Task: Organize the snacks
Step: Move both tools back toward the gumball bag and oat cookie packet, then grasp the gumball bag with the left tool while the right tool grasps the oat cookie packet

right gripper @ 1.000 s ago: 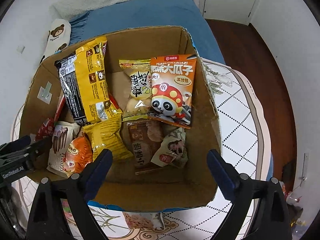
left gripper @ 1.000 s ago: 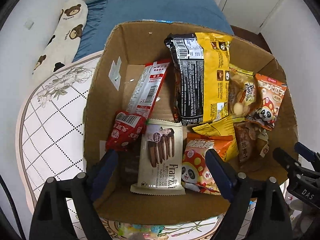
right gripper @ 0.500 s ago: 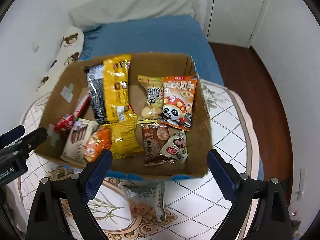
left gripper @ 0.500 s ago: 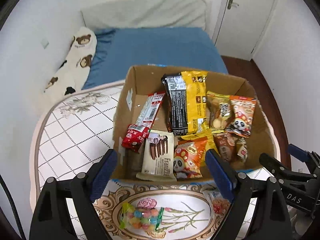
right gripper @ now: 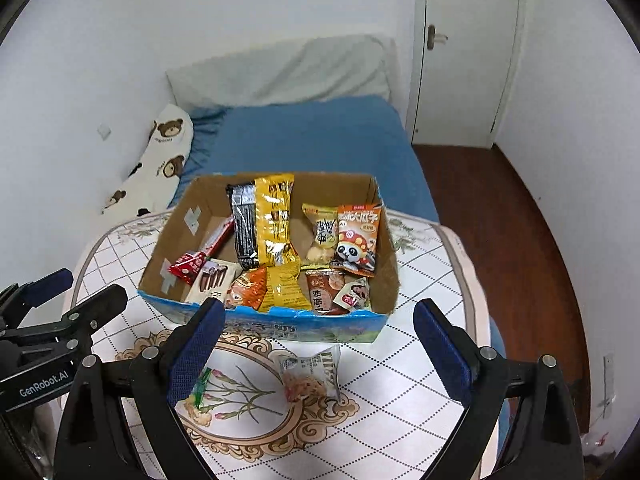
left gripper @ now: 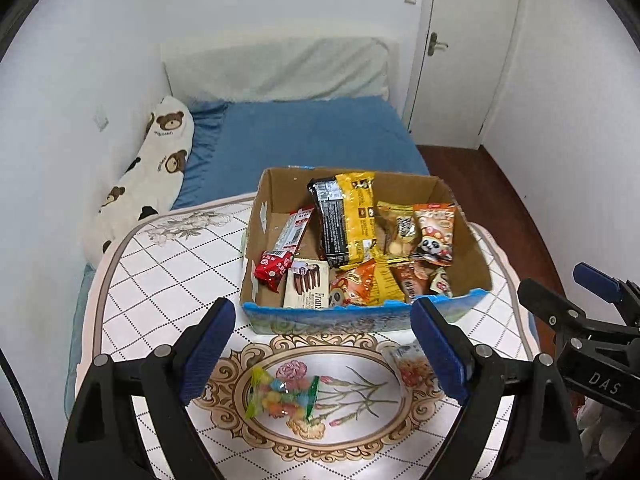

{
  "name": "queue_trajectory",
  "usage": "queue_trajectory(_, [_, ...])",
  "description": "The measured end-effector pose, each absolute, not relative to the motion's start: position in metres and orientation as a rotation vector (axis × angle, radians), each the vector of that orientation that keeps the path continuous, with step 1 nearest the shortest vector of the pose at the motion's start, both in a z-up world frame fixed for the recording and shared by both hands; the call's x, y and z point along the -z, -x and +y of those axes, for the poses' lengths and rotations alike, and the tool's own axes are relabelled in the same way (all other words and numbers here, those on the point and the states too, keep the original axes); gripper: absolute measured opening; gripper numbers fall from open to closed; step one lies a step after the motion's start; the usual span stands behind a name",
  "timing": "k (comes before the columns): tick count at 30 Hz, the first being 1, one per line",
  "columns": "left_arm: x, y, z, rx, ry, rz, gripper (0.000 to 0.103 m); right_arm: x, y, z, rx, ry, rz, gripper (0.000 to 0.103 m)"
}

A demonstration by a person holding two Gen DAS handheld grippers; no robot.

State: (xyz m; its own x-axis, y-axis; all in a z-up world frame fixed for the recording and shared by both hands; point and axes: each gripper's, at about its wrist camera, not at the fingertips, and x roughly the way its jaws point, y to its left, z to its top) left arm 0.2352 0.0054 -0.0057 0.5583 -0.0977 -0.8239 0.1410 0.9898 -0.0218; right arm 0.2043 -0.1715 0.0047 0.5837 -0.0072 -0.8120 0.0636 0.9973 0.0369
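Observation:
A cardboard box [left gripper: 468,240] [right gripper: 384,240] stands on the patterned table and holds several snack packs, among them a long yellow-black bag [left gripper: 348,216] [right gripper: 264,220] and a panda bag [left gripper: 434,232] [right gripper: 356,240]. Two packs lie on the table in front of the box: a clear bag of coloured candies [left gripper: 280,396] [right gripper: 199,390] and a small white snack pack [left gripper: 408,364] [right gripper: 312,376]. My left gripper [left gripper: 320,352] is open and empty above the table, short of the box. My right gripper [right gripper: 316,356] is open and empty, over the white pack.
The round table [left gripper: 160,264] has a white diamond-pattern cloth with a flower medallion. A blue bed [left gripper: 304,136] with a bear-print pillow [left gripper: 152,176] stands behind it. A white door [right gripper: 464,52] and wooden floor [right gripper: 512,216] are at the right.
Both grippers have pulled back and up from over the box. The box now looks smaller and the two packs on the table in front of it have come into view.

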Motion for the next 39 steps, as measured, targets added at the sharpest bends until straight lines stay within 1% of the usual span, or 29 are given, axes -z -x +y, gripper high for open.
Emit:
queue_trajectory(6, [-0.015, -0.212, 0.004, 0.149, -0.036, 0.923, 0.090, -0.026, -0.174, -0.176, 0.049, -0.084, 0.893, 0.097])
queue_trajectory(8, [-0.018, -0.208, 0.005, 0.144, -0.033, 0.915, 0.090, -0.028, -0.169, -0.179, 0.048, -0.102, 0.884, 0.100])
queue_trajectory(12, [-0.006, -0.205, 0.013, 0.104, -0.027, 0.932, 0.090, -0.014, -0.165, -0.185, 0.038, -0.137, 0.919, 0.101])
queue_trajectory(16, [0.034, -0.210, 0.029, 0.057, -0.024, 1.028, 0.090, 0.030, -0.176, -0.190, 0.027, -0.161, 1.021, 0.101])
queue_trajectory(22, [0.128, -0.225, 0.060, -0.029, -0.039, 1.266, 0.090, 0.132, -0.206, -0.198, 0.029, -0.273, 1.235, 0.101])
queue_trajectory(25, [0.168, -0.234, 0.062, -0.033, -0.058, 1.368, 0.090, 0.174, -0.222, -0.193, 0.018, -0.304, 1.307, 0.101])
queue_trajectory(29, [0.208, -0.248, 0.055, 0.010, -0.097, 1.465, 0.090, 0.208, -0.240, -0.180, 0.006, -0.270, 1.363, 0.101])
queue_trajectory(32, [0.241, -0.258, 0.045, 0.071, -0.142, 1.570, 0.090, 0.227, -0.251, -0.171, 0.004, -0.226, 1.403, 0.101])
queue_trajectory(33, [0.251, -0.261, 0.042, 0.097, -0.149, 1.603, 0.090, 0.233, -0.253, -0.169, 0.002, -0.216, 1.413, 0.100])
queue_trajectory(35, [0.264, -0.263, 0.038, 0.124, -0.167, 1.627, 0.090, 0.241, -0.255, -0.164, -0.006, -0.193, 1.429, 0.093])
queue_trajectory(36, [0.267, -0.264, 0.037, 0.132, -0.175, 1.625, 0.090, 0.246, -0.255, -0.161, -0.008, -0.176, 1.441, 0.083])
queue_trajectory(37, [0.268, -0.264, 0.036, 0.142, -0.174, 1.610, 0.090, 0.249, -0.255, -0.160, -0.008, -0.167, 1.447, 0.077])
queue_trajectory(39, [0.266, -0.262, 0.034, 0.146, -0.182, 1.583, 0.084, 0.253, -0.252, -0.156, -0.018, -0.152, 1.443, 0.075])
